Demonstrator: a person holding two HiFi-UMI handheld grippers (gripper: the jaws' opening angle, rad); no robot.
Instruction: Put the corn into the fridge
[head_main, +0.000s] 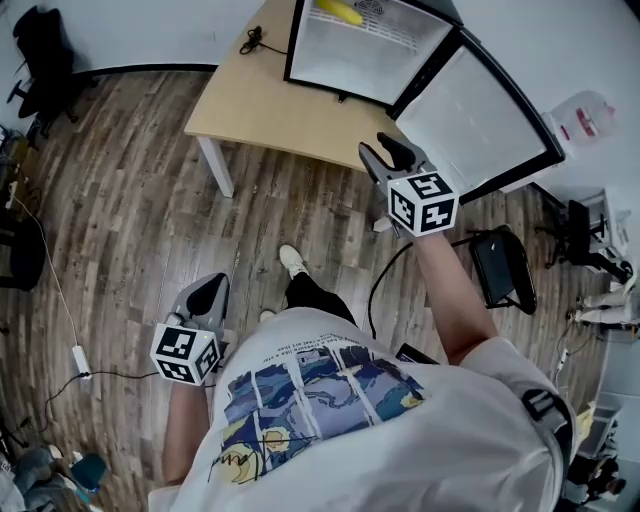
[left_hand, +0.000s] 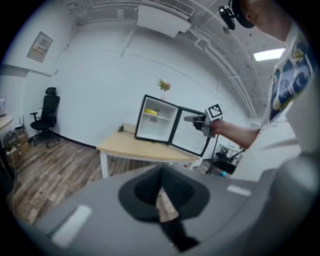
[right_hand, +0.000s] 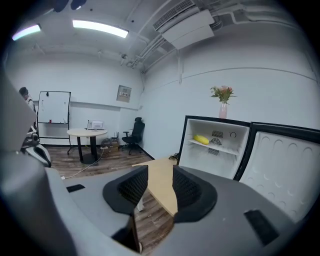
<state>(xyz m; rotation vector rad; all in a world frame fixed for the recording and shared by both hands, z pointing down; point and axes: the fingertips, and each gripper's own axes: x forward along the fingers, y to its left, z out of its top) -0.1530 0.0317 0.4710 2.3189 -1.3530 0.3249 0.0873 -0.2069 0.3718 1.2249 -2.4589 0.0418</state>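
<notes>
The yellow corn (head_main: 338, 11) lies on the upper shelf of the small white fridge (head_main: 372, 55), which stands on the wooden table (head_main: 262, 100) with its door (head_main: 482, 112) swung wide. In the right gripper view the corn (right_hand: 201, 139) shows inside the fridge (right_hand: 215, 150), well ahead. My right gripper (head_main: 386, 150) hovers over the table's near corner in front of the fridge, open, with nothing between its pads (right_hand: 186, 190). My left gripper (head_main: 207, 293) hangs low at my left side over the floor, shut and empty; its view shows the jaws (left_hand: 161, 187) closed together.
Wood plank floor all round the table. A black office chair (head_main: 40, 50) stands at the far left, a cable and power block (head_main: 80, 360) lie on the floor at left. Black bags and gear (head_main: 500, 265) sit on the floor at right. A flower vase (right_hand: 223, 107) tops the fridge.
</notes>
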